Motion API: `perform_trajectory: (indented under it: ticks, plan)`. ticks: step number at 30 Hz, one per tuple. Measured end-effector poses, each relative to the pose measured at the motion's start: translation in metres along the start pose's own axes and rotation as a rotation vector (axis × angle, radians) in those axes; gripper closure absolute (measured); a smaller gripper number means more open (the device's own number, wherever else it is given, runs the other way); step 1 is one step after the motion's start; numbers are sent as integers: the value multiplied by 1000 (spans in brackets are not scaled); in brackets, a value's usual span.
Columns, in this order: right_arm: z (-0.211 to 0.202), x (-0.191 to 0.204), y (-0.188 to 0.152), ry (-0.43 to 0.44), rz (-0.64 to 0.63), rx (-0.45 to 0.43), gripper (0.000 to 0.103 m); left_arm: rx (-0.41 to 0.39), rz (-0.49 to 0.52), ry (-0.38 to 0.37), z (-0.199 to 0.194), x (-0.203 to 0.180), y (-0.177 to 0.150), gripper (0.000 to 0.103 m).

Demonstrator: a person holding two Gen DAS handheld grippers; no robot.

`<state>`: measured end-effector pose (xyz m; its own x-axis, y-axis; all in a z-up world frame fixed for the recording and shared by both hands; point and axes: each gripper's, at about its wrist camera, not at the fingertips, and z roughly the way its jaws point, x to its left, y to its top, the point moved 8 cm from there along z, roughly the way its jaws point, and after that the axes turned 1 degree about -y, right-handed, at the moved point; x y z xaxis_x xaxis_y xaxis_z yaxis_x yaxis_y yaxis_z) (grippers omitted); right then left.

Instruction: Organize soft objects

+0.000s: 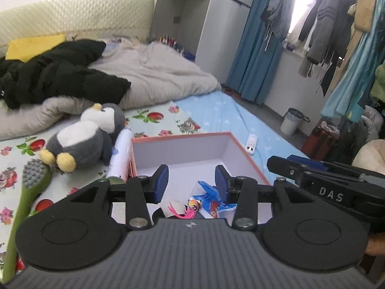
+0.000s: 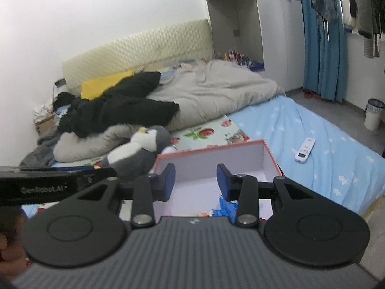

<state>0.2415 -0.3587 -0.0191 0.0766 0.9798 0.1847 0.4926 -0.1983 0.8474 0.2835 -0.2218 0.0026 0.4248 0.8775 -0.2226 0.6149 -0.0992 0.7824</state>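
Observation:
A grey-and-white penguin plush (image 1: pixel 84 139) lies on the bed, left of an open pink-rimmed box (image 1: pixel 182 154). It also shows in the right wrist view (image 2: pixel 137 154) beside the box (image 2: pixel 216 159). The box holds a blue wrapper (image 1: pixel 211 197) and a small pink toy (image 1: pixel 180 210). My left gripper (image 1: pixel 191 183) is open and empty above the box's near part. My right gripper (image 2: pixel 196 183) is open and empty above the same box, and shows at the right edge of the left wrist view (image 1: pixel 298 166).
A green brush with a grey head (image 1: pixel 31 187) and a white cylinder (image 1: pixel 121 154) lie left of the box. A white remote (image 2: pixel 305 150) lies on the blue sheet. A black jacket (image 2: pixel 120 106) and a grey duvet (image 2: pixel 211 89) cover the far bed.

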Motion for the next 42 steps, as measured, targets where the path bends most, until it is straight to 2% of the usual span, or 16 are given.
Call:
perform_trajectory:
  ticks: [8,16,20,24,29,34,42]
  plan:
    - [-45,24,-10,9,-35,-33,62,-44,16,8,-64,-6,-17,54]
    - [-69,35,-43,19,-30,-11,62,-49,-20,45,-100,1,-50,54]
    - [-69,34,-66,15,-15,32,62,-35,-35,60,-103,4,-68,54]
    - [-71,32,-83,-10,-42,25,62,-13,-34,77,-97,6,-87,54]
    - [-66,23,-106,-13,-16,63,62,10,-44,97,-89,8,-110,54]
    - [-66,16,-114,-22,-2,85,62,34,-48,109,-80,11,-125,54]
    - [-67,8,-115,-43,-5,94,62,43,-50,120,-73,12,-131,54]
